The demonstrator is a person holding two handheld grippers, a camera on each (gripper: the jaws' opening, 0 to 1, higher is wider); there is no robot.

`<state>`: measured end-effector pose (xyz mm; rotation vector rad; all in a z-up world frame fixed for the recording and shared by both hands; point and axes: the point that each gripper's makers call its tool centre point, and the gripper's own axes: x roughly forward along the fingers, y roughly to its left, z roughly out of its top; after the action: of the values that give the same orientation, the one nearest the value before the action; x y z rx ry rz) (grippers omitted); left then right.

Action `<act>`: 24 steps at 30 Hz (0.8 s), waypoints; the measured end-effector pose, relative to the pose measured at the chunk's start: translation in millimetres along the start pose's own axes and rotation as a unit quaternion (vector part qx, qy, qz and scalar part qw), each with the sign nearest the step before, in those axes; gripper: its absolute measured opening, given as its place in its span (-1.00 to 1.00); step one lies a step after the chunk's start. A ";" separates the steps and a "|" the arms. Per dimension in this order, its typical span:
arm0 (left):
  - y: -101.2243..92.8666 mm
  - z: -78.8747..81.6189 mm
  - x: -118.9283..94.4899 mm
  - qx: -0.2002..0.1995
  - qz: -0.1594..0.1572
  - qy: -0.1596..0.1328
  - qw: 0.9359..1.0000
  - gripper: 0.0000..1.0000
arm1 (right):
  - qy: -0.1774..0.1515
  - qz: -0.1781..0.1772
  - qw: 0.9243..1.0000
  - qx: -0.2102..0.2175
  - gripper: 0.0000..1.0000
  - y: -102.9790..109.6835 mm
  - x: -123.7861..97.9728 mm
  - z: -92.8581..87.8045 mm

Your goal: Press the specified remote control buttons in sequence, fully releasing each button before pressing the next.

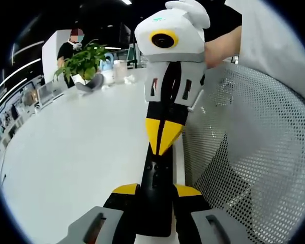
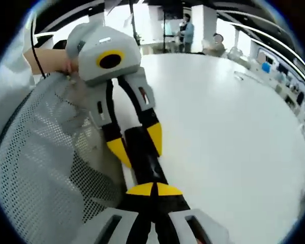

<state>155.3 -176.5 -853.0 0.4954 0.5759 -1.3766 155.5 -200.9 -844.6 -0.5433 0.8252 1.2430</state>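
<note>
A black remote control lies lengthwise between my left gripper's yellow-tipped jaws, which are shut on its sides. It sits at the near edge of the white table. My right gripper reaches in from above with its yellow tips shut together, and they rest on the remote's upper face. In the right gripper view, my right gripper points its joined tips down onto the remote. Beyond it the left gripper clamps the remote's far end. The buttons are too dark to make out.
A grey mesh chair back stands right beside the remote. A potted plant and small white items sit at the table's far end. A hand holds the right gripper. People stand in the background.
</note>
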 end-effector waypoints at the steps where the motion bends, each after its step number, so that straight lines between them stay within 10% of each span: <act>1: 0.0 0.0 0.0 0.000 0.000 0.000 1.000 -0.49 | -0.001 -0.002 1.000 -0.004 -1.00 0.5 0.3 0.3; 24: 0.0 -0.3 -0.4 -0.001 0.001 -0.001 1.000 -0.49 | 0.019 0.000 0.998 -0.068 -1.00 4.3 4.3 5.7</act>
<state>155.2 -176.0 -852.9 0.4927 0.5755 -1.3751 153.2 -192.8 -844.2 -0.6781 0.7766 1.2978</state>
